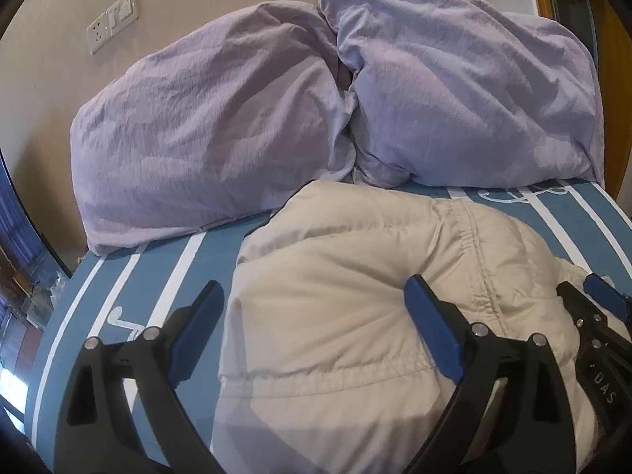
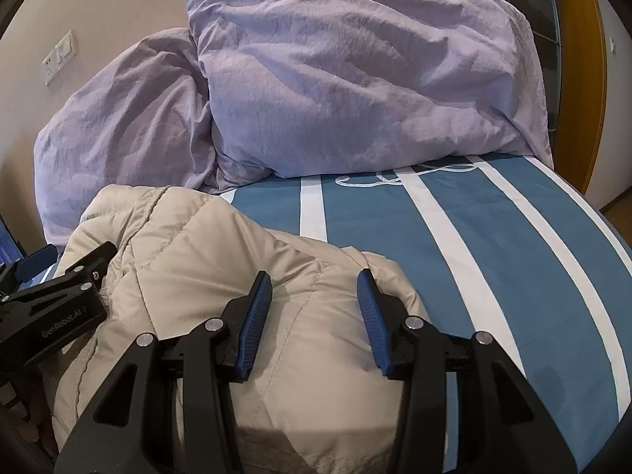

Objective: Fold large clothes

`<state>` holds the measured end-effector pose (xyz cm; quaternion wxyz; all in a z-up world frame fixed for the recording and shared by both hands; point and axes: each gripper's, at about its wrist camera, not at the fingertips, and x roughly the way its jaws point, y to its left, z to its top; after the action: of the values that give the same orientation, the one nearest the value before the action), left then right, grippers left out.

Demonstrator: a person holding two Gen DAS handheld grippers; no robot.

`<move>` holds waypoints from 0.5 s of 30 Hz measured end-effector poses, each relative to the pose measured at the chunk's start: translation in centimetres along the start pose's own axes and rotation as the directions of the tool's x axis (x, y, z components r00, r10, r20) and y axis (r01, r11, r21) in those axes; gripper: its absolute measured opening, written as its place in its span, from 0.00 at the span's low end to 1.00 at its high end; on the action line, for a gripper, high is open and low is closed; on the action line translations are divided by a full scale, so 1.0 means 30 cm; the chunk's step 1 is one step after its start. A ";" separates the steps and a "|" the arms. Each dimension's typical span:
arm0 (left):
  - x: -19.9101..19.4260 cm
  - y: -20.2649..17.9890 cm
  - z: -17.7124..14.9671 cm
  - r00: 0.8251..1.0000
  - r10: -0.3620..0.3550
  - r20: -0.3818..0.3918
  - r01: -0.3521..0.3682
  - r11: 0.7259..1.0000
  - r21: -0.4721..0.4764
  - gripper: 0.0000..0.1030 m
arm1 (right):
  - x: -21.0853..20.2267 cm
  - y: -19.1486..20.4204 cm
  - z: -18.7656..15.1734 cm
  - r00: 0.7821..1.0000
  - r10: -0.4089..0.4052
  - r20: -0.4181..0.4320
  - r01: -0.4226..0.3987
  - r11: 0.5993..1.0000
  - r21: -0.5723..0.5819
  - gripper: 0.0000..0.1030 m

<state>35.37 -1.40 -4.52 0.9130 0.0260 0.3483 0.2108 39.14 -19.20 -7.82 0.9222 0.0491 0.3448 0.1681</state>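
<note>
Both cameras ride low over the bed (image 1: 166, 260), looking forward and down along their own jaws toward the wall. The left one sits close above the jacket (image 1: 335, 276), near its left side, and catches the right gripper (image 1: 604, 300) at its right border. The right one hangs over the jacket's right part and catches the left gripper (image 2: 59, 276) at its left border. Both share the jacket, the two pillows (image 2: 355, 79), the striped sheet and the wall socket (image 1: 112, 21).
</note>
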 end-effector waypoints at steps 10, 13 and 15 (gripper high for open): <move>0.030 0.005 -0.018 1.000 -0.001 -0.006 0.001 1.000 -0.017 0.94 | 0.001 0.003 -0.003 1.000 -0.007 -0.001 0.007 1.000 -0.007 0.47; 0.032 0.003 -0.021 1.000 0.004 -0.006 -0.005 1.000 -0.017 0.95 | 0.001 0.003 -0.004 1.000 -0.007 -0.001 0.007 1.000 -0.008 0.47; 0.032 0.004 -0.022 1.000 0.006 -0.005 -0.006 1.000 -0.017 0.95 | 0.000 0.003 -0.004 1.000 -0.005 0.000 0.005 1.000 -0.007 0.47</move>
<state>35.55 -0.98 -5.60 0.9117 0.0187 0.3488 0.2164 39.05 -19.12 -7.90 0.9228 0.0451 0.3444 0.1670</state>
